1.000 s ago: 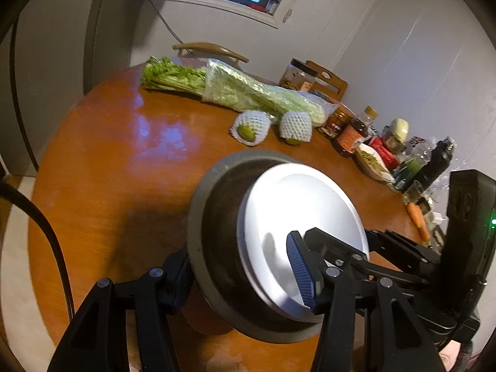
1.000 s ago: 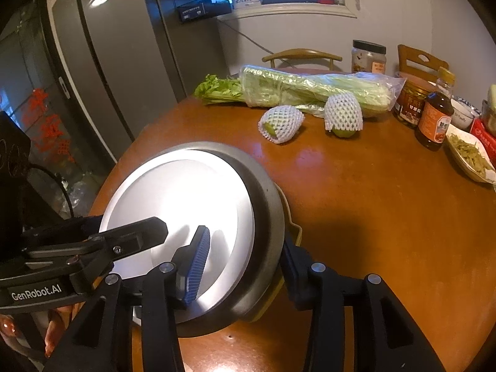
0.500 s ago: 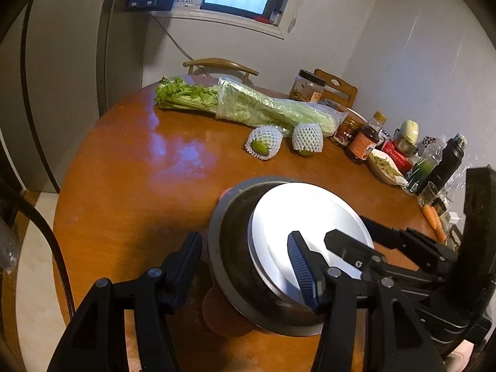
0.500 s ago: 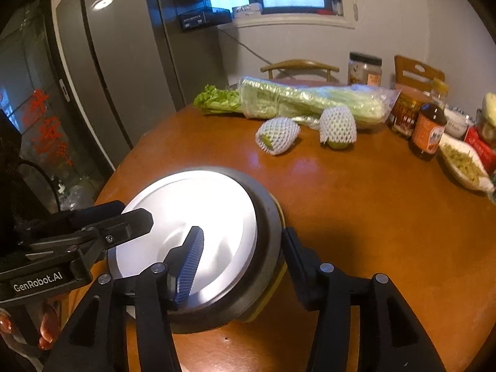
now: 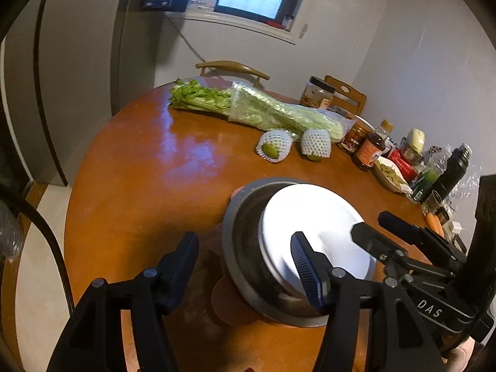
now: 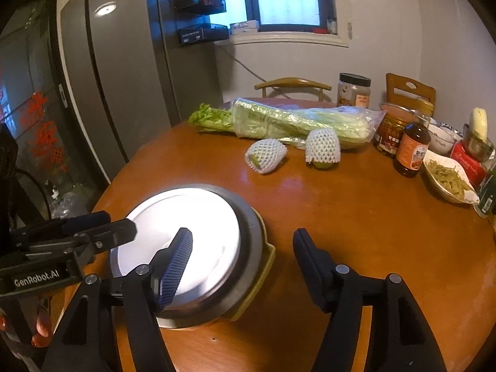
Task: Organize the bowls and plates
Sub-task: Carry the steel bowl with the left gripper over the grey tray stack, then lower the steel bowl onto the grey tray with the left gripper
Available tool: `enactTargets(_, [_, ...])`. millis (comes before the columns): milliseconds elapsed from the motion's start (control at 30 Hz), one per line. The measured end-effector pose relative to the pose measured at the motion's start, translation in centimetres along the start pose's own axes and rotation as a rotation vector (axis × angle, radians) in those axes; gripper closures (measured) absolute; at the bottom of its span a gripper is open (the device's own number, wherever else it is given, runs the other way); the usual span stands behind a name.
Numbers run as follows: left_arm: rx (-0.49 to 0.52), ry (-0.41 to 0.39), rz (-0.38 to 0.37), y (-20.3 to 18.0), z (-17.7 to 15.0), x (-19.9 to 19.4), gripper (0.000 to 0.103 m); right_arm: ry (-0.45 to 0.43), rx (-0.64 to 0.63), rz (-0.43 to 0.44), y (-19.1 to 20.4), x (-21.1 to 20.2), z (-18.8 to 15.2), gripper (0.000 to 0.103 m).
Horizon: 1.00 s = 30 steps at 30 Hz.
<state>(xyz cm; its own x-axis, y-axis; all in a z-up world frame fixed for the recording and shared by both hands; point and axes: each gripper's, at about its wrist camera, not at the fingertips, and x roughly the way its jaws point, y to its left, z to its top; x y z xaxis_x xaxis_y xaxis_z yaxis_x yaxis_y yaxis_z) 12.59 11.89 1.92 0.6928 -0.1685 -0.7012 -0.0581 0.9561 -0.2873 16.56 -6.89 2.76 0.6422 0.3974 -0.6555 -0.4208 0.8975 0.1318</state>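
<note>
A stack of dishes rests on the round wooden table (image 5: 139, 186). It is a white plate (image 5: 310, 217) inside a grey metal bowl (image 5: 241, 248), with a yellowish plate (image 6: 263, 272) underneath. My left gripper (image 5: 245, 266) straddles the stack's left rim. Its jaws are opening and neither pad presses on the dishes. My right gripper (image 6: 243, 263) straddles the right rim of the grey bowl (image 6: 251, 238), over the white plate (image 6: 179, 229). Its jaws are opening wide and its outer finger stands well clear of the rim. Each gripper shows in the other's view.
Bagged celery (image 6: 294, 121) and two fruits in foam nets (image 6: 266, 155) lie at the far side. Jars, sauce bottles (image 6: 412, 148) and a dish of green food (image 6: 446, 176) crowd the right edge. Chairs stand behind, and a grey fridge (image 6: 108, 93) on the left.
Both grippers have let go of the stack's rim and their jaws have spread. Both have drawn back a little, and the stack now sits on the table.
</note>
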Motion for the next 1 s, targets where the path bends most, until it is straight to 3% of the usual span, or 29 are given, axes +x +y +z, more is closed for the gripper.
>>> enactTargets(233, [-0.022,0.024,-0.006,0.2,-0.4,0.6,0.038,0.041,0.078,0.060,-1.4,0.6,-0.7,0.034])
enactTargets(700, [0.020,0.144,-0.012,-1.4,0.0,4.8,0.038,0.103,0.104,0.113,-1.2,2.2,-1.4,0.033])
enactTargets(1000, [0.030,0.135,0.002,-1.5,0.0,4.9,0.039,0.140,0.113,0.160,-1.4,3.3,-1.6,0.033])
